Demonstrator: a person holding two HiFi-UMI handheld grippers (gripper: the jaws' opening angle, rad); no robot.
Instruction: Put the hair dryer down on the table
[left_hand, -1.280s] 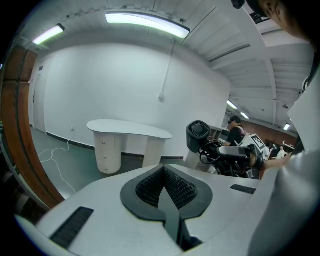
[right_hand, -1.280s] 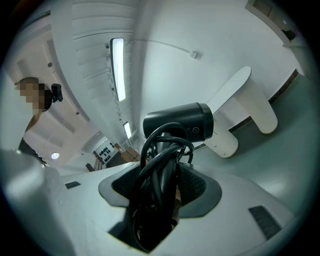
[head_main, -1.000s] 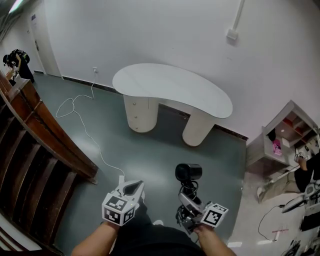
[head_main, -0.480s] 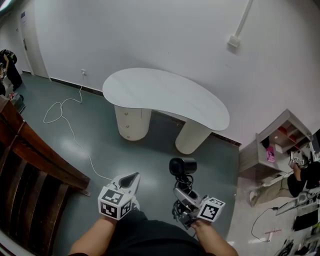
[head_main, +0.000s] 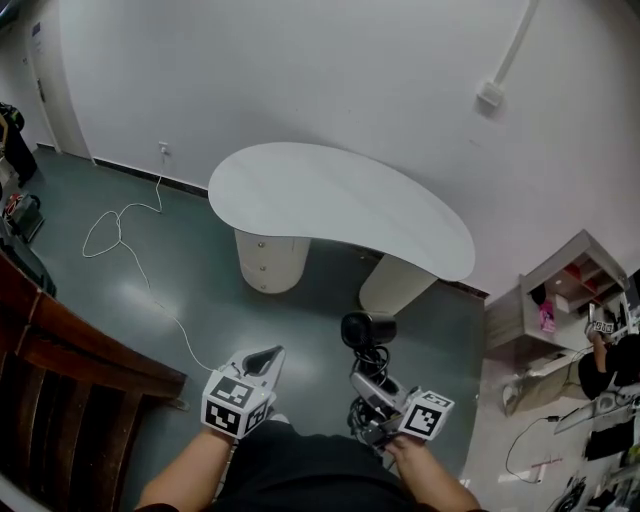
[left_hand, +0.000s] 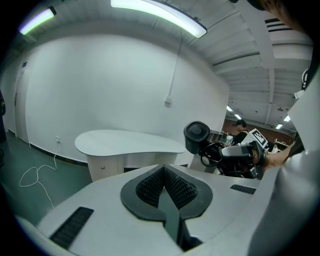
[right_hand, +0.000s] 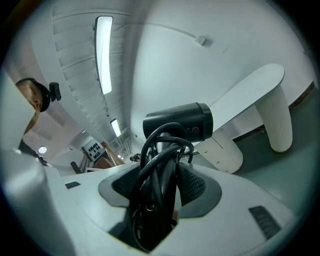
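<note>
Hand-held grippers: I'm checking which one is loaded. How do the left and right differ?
The left hand-held gripper is empty; the right hand-held gripper carries the black hair dryer with its coiled cord. The left one's pads meet; the right one's are held apart by that dryer. Both point toward the white table, short of it.

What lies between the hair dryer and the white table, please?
Only bare grey-green floor, as the head view shows; the hair dryer in the right gripper is short of the table.
</note>
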